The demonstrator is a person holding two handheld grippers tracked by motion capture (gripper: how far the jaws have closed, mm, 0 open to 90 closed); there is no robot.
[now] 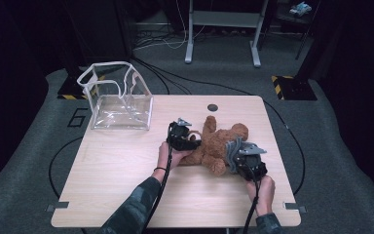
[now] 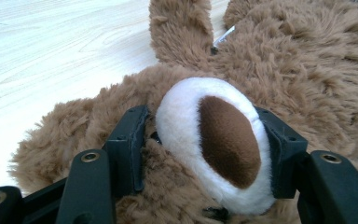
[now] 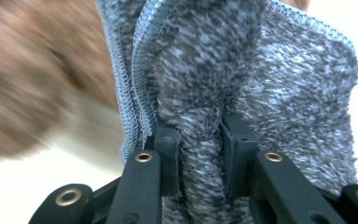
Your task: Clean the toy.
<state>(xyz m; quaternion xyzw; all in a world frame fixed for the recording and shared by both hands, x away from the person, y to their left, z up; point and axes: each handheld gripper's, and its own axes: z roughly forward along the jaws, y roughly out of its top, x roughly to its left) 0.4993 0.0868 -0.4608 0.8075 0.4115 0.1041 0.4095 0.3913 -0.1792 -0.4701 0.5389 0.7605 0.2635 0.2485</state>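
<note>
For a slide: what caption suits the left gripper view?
Left tongs clamp the teddy bear's white paw on the table.

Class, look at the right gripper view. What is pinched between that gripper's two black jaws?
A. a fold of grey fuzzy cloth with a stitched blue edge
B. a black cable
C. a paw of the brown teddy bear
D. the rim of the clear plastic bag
A: the right gripper has its jaws pressed on a bunched fold of the grey cloth, whose blue stitched edge runs up beside them.

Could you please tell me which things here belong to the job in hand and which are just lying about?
In use:
- teddy bear, clamped at one paw by the left gripper
- grey cloth, pinched by the right gripper

Lying about:
- clear plastic bag
- floor cables
</note>
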